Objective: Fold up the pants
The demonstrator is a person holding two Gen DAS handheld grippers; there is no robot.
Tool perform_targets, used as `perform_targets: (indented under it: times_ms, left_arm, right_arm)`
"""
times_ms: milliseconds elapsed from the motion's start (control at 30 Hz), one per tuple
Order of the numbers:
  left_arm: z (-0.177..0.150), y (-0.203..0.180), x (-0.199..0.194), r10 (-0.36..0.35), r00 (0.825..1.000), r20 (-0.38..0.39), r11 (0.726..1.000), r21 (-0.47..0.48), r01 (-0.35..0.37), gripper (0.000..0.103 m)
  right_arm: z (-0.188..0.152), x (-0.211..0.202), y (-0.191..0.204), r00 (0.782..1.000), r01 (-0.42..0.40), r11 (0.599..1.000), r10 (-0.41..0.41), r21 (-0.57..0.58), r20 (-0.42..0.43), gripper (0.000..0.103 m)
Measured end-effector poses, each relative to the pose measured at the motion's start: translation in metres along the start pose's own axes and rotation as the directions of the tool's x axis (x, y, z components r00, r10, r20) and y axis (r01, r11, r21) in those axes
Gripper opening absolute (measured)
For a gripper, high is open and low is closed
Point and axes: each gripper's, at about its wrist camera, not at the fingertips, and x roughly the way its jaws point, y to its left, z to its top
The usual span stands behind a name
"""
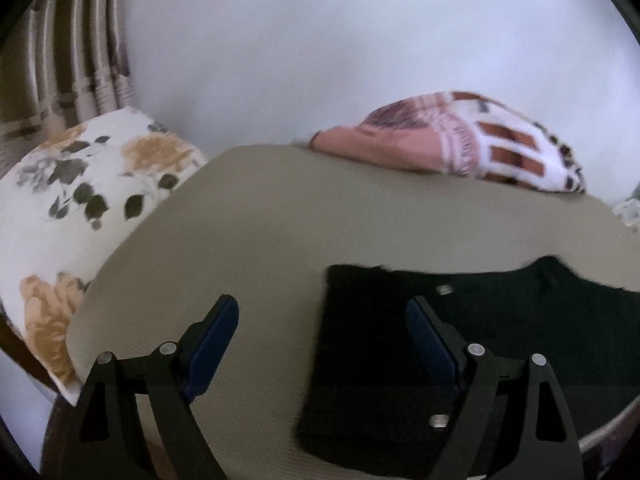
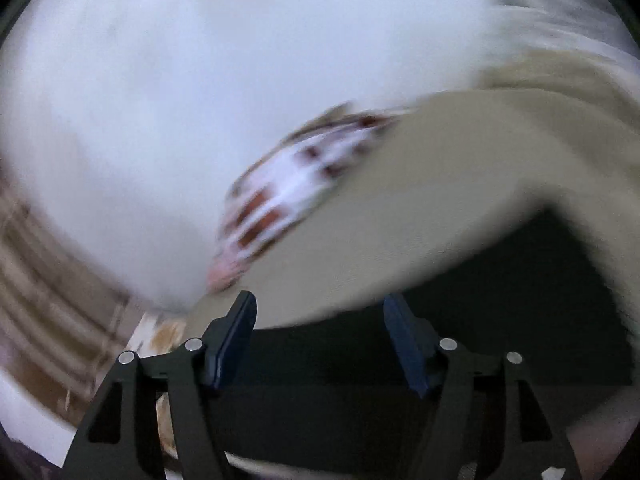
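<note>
Black pants (image 1: pixel 520 340) lie folded and flat on a beige mat (image 1: pixel 280 220), with two small metal buttons showing on them. My left gripper (image 1: pixel 322 320) hovers over the pants' left edge, open, with nothing between its blue pads; its right finger is above the dark cloth and its left finger above bare mat. The right wrist view is blurred. There the pants (image 2: pixel 480 300) spread dark under my right gripper (image 2: pixel 320 312), whose jaws stand apart with nothing pinched between them. The mat (image 2: pixel 420 184) runs beyond.
A white pillow with a flower print (image 1: pixel 80 184) lies left of the mat. A folded pink and white patterned cloth (image 1: pixel 440 140) rests at the mat's far edge, also seen blurred as patterned cloth (image 2: pixel 288 192). A striped curtain (image 1: pixel 80 40) hangs at the back left beside a white wall.
</note>
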Motion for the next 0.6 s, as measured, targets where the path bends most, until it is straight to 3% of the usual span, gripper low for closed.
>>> perform_targets:
  times_ms: [100, 200, 467, 600]
  left_arm:
    - [0.002, -0.017, -0.006, -0.047, 0.999, -0.012, 0.999, 0.013, 0.047, 0.086]
    - [-0.001, -0.038, -0.008, -0.065, 0.998, -0.022, 0.997, 0.043, 0.066, 0.086]
    - [-0.009, -0.076, -0.012, -0.081, 0.994, -0.071, 0.990, 0.113, 0.088, 0.086]
    - [-0.012, -0.086, -0.012, -0.071, 0.993, -0.090, 0.986, 0.146, 0.084, 0.086]
  right_arm:
    - [-0.029, -0.074, -0.083, 0.992, 0.069, 0.971, -0.091, 0.230, 0.087, 0.065]
    - [-0.054, -0.110, -0.121, 0.980, 0.093, 0.946, -0.143, 0.311, 0.139, 0.065]
    - [-0.069, -0.092, -0.155, 0.980, -0.069, 0.916, -0.012, 0.396, 0.197, 0.065]
    - [-0.069, -0.078, -0.153, 0.979, -0.090, 0.913, 0.008, 0.398, 0.204, 0.065]
